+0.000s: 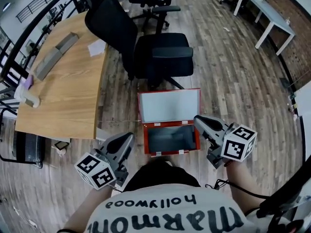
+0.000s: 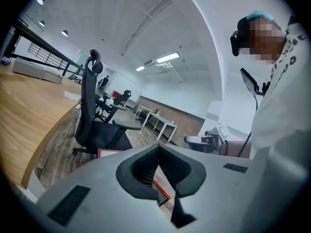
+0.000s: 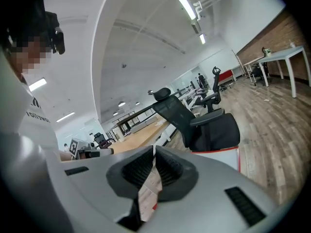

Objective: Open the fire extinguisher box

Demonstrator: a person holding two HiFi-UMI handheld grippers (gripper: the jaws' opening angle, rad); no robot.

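Fire extinguisher box [image 1: 170,139] sits on the floor just in front of the office chair [image 1: 163,55], lid [image 1: 169,106] raised, interior empty; we judge the task done. Left tool [image 1: 125,142] and right tool [image 1: 200,122] are closed, empty.

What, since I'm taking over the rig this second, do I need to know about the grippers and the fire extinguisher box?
Left gripper: shut, empty, held to the left of the box.
Right gripper: shut, empty, by the box's right side.
Fire extinguisher box: on the floor in front of the office chair, its lid swung up and back.
Done: the box is open.
Left: apparently nothing of the opening.
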